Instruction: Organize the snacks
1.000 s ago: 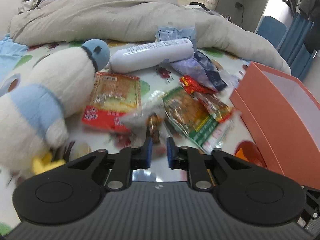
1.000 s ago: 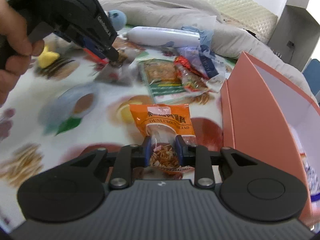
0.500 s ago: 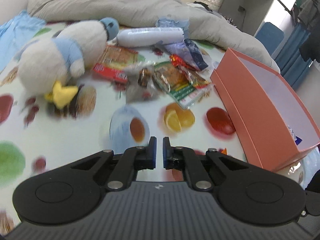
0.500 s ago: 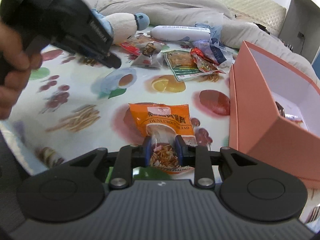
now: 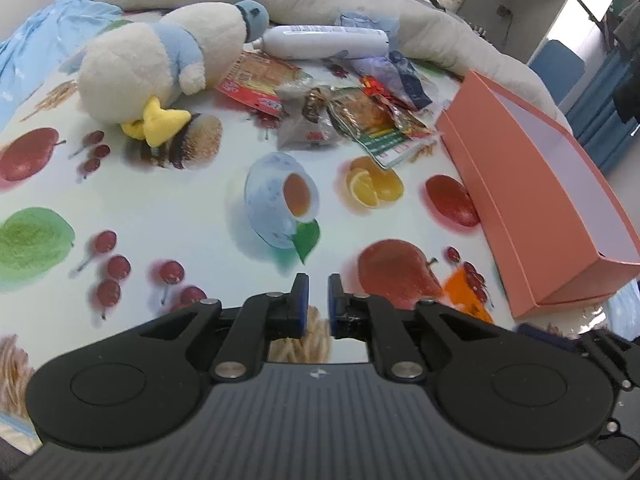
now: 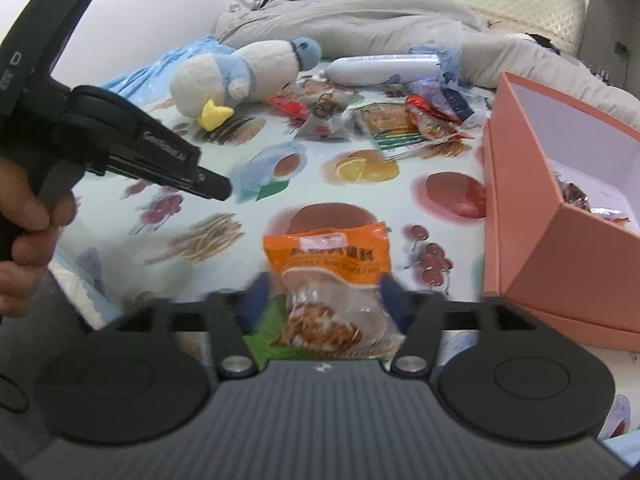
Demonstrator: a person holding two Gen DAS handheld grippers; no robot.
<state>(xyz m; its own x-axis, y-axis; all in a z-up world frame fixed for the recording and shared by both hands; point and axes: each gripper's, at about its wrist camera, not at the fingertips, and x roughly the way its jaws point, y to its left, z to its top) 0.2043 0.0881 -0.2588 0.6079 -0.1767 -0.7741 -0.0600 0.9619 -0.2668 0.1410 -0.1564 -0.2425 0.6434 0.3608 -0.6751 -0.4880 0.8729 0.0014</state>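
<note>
Right gripper (image 6: 326, 300), jaws just spreading, straddles orange snack bag (image 6: 332, 260) at lower centre, long axis away; left gripper (image 5: 318, 300) narrowly parted, empty.

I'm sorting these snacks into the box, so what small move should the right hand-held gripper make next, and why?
Probably close again on the orange snack packet. The right hand-held gripper has just been opening; the packet lies between its fingers, unpressed, on the fruit-print tablecloth, beside the open pink cardboard box, not in it.
</note>
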